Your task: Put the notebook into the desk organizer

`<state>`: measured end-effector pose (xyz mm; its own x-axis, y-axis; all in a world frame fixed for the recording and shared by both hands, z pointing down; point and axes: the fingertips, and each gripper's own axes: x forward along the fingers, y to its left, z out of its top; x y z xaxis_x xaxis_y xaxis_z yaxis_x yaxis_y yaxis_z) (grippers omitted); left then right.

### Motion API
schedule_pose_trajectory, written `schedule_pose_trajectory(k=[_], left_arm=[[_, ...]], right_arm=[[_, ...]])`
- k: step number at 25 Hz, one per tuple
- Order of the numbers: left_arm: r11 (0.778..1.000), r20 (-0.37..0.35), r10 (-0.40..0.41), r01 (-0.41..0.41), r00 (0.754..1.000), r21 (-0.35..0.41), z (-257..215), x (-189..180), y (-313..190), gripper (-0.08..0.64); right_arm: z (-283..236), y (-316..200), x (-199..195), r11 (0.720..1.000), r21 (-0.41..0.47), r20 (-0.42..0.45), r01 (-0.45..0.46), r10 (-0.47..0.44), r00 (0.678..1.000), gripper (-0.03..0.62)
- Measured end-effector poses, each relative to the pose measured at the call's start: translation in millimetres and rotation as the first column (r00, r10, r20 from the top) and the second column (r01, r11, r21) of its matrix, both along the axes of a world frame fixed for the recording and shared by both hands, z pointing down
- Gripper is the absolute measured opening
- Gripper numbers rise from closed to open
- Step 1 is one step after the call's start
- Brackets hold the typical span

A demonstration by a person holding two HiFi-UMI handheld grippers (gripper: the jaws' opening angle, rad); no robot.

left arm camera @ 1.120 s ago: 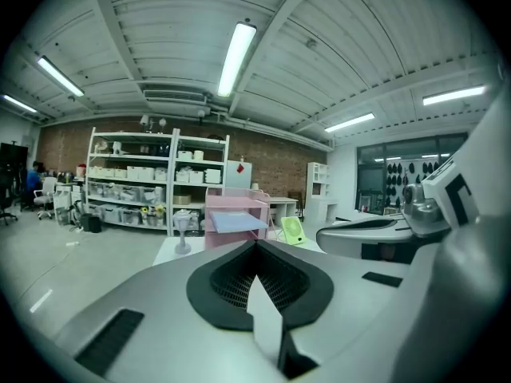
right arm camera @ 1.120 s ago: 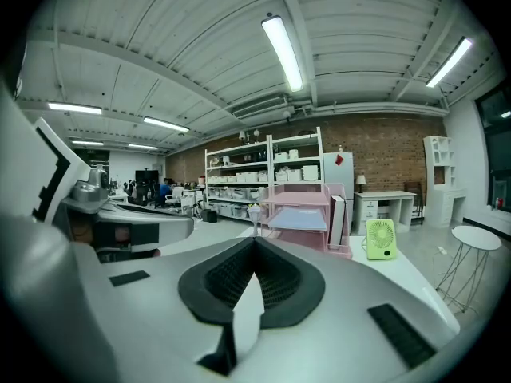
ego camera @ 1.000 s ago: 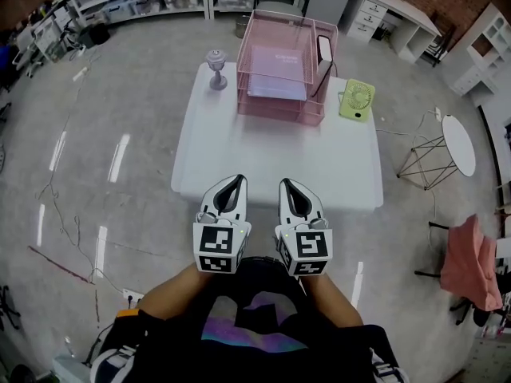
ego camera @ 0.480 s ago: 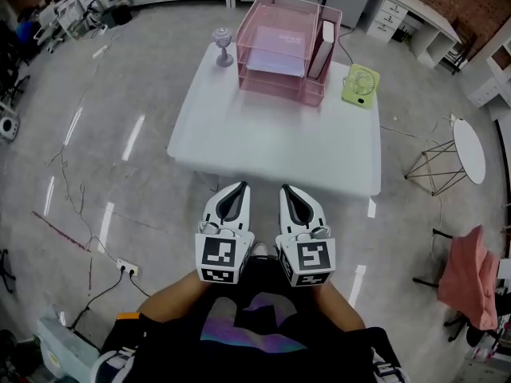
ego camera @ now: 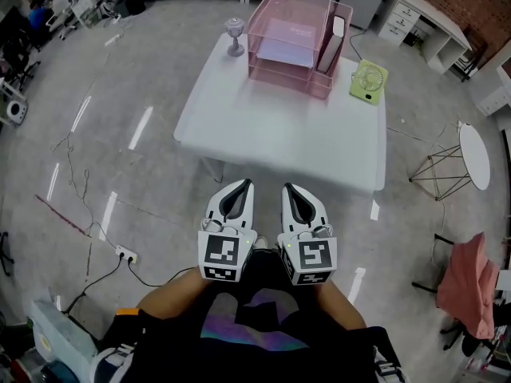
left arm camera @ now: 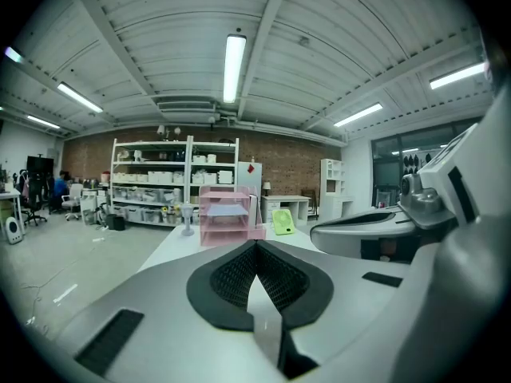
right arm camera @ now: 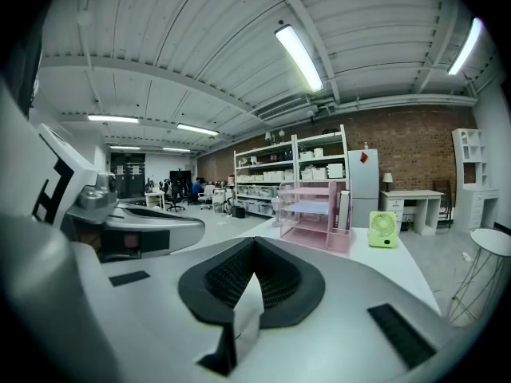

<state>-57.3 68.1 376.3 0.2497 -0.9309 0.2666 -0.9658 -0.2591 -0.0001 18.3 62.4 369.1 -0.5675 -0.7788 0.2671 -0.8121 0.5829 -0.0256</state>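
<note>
Evidently stowed: white upright notebook [ego camera: 336,37] in pink wire desk organizer [ego camera: 286,80]; left gripper [ego camera: 245,183], right gripper [ego camera: 287,187] pressed together, empty, so keep clear of white worktop [ego camera: 279,138].

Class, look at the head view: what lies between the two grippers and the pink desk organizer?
A strip of grey floor, then bare white tabletop up to the organizer; the head view shows it.

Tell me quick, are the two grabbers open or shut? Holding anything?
Left gripper: shut, holding nothing.
Right gripper: shut, holding nothing.
</note>
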Motion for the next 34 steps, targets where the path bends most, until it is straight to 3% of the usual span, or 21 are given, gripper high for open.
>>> schedule_pose_trajectory(k=[11, 34], left_arm=[[0.999, 0.001, -0.034, 0.034, 0.999, 0.017, -4, -4, 14, 0.009], [0.999, 0.012, -0.033, 0.033, 0.999, 0.023, -9, -1, 12, 0.009]], right_arm=[[6, 18, -7, 0.999, -0.009, -0.012, 0.050, -0.050, 0.999, 0.015], [5, 13, 0, 0.999, -0.001, -0.013, 0.036, -0.036, 0.999, 0.015]])
